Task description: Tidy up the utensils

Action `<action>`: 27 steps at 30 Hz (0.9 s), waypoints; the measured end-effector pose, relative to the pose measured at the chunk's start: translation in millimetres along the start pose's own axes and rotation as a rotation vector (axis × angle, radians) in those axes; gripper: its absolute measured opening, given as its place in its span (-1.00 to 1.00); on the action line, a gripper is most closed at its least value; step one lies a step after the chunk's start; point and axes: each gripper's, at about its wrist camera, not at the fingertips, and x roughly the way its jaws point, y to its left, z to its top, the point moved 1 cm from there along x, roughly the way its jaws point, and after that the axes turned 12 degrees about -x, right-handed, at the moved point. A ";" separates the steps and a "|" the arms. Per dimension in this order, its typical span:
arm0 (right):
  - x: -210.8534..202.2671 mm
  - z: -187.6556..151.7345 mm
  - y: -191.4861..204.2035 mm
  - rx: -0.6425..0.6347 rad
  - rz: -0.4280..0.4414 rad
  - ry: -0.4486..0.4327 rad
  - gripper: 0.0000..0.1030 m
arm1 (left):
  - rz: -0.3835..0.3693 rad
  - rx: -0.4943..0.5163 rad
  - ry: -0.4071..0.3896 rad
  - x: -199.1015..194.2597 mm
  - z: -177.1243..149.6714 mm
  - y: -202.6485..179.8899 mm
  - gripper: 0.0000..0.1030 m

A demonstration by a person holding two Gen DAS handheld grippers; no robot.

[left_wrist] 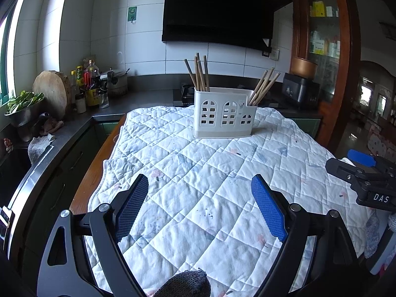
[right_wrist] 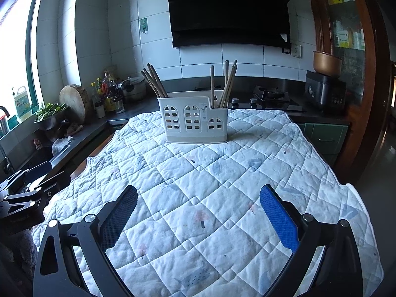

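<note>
Kitchen tiles and a dark hood fill the background, and in front a quilted cloth covers the surface. Far back on it stands the white holder, upright, with one bunch of chopsticks in its left compartment and a second bunch leaning out of the right one. No chopstick lies loose on the cloth, so the sorting looks finished or close to it.

Left claw hangs low over the near cloth, spread wide, gripping nothing. Right claw does the same on its side, wide and empty too.

Risks from here: the holder looks light and top-heavy, so a nudge on those leaning sticks could tip it, and a finger dragging the loose cloth could pull it along.

Room is generous in the middle. Left, the cloth ends near bare wood and a drop toward the sink counter; right, it hangs over the edge.
</note>
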 end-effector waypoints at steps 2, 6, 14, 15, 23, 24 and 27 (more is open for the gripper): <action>0.0 -0.2 -0.1 0.000 0.001 0.000 0.86 | 0.001 0.002 0.001 -0.1 -0.4 0.0 0.65; 0.4 -0.2 -0.7 -0.002 0.001 0.005 0.86 | 0.003 -0.001 0.009 0.8 -2.0 0.6 0.65; 0.8 0.1 0.0 -0.003 0.003 0.003 0.86 | 0.007 -0.003 0.017 2.3 -2.8 1.5 0.65; 0.8 0.1 0.0 -0.004 0.003 0.003 0.86 | 0.008 -0.003 0.018 2.4 -2.8 1.5 0.65; 1.1 0.4 0.2 -0.006 0.007 0.003 0.86 | 0.006 -0.009 0.023 3.4 -4.1 2.6 0.65; 1.2 0.3 0.1 -0.005 0.009 0.003 0.86 | 0.004 -0.010 0.024 3.6 -3.9 2.7 0.65; 1.6 0.3 0.7 -0.007 0.008 0.004 0.86 | 0.002 -0.010 0.026 4.2 -3.7 2.4 0.65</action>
